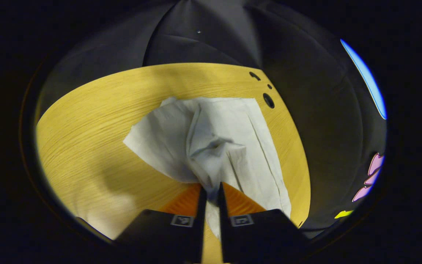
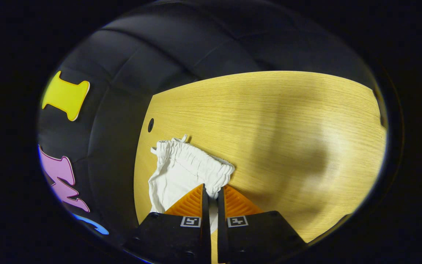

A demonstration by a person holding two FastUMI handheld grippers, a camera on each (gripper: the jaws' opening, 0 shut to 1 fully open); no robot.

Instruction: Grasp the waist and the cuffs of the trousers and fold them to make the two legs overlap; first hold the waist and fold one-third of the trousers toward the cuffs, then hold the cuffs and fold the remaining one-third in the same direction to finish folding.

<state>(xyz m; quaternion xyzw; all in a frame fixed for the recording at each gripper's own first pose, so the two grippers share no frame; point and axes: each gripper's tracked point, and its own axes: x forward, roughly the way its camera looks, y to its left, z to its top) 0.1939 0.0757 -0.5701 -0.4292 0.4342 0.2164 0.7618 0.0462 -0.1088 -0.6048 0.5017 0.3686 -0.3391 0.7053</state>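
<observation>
**Both grippers pinch the trousers as the fold is set up**

I have the white trousers (image 1: 214, 139) lying on the wooden table (image 1: 86, 128), close to its edge by the booth wall, with the small round hole (image 1: 268, 100) in the tabletop just beyond the cloth's far corner. The left gripper (image 1: 211, 190) is closed on a bunched ridge of fabric at the near end of the trousers, both fingers pressing the cloth so that it lifts into a peak; I hold it there so that this end can be carried over without slipping. In the right gripper view, the right gripper (image 2: 211, 192) is clamped on the gathered elastic waist (image 2: 196, 161), which lies on the table not far from the same hole. Gripping waist and opposite end together keeps the legs stacked. Whether the left gripper has the cuffs themselves I cannot tell; the cloth is too crumpled there.
</observation>
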